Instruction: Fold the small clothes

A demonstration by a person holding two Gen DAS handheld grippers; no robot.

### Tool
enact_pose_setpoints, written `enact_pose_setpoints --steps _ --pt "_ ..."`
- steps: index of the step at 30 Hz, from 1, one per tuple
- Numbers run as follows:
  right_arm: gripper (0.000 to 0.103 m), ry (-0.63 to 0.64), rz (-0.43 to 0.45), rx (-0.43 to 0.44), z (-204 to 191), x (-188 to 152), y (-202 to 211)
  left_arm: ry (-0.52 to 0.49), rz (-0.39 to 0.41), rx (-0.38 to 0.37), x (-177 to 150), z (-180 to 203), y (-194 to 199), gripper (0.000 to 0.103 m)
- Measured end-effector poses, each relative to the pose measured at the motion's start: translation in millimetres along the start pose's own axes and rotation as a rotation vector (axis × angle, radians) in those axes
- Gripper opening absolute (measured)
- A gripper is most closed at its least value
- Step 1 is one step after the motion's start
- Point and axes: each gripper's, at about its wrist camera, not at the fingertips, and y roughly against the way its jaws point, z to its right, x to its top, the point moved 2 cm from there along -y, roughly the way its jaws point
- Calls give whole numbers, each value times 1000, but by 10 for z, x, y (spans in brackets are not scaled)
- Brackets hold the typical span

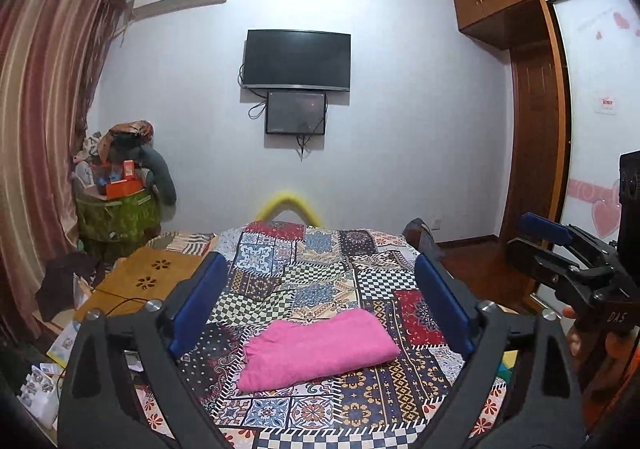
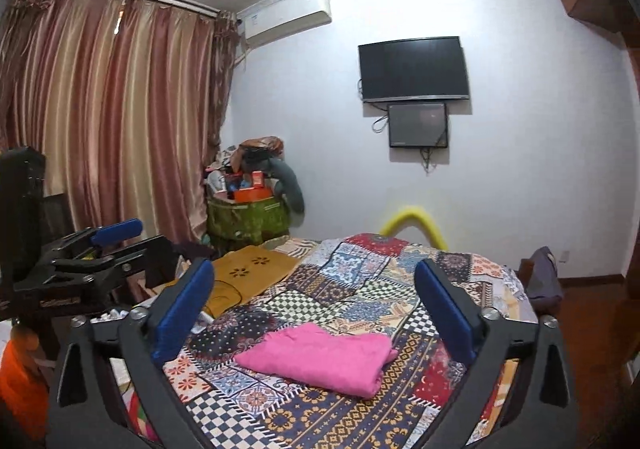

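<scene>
A folded pink garment (image 1: 318, 349) lies on the patchwork bedspread (image 1: 320, 261); it also shows in the right wrist view (image 2: 320, 357). My left gripper (image 1: 318, 289) is open and empty, held above and in front of the garment, its blue pads (image 1: 200, 297) wide apart. My right gripper (image 2: 316, 297) is open and empty too, above the garment on the bedspread (image 2: 360, 273). Each gripper shows in the other's view: the right one (image 1: 560, 249) at the right edge, the left one (image 2: 100, 249) at the left.
A wooden lap table (image 1: 148, 281) lies on the bed's left side, with a cable over it. A green basket piled with things (image 1: 116, 209) stands in the corner by the curtain (image 2: 112, 121). A wardrobe (image 1: 532, 129) is on the right. A TV (image 1: 296, 59) hangs on the wall.
</scene>
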Motion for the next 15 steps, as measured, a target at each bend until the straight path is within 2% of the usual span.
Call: enact_pose_setpoints --steps 15 --pt "102 -21 -13 -9 20 -78 97 23 6 -15 -71 30 58 102"
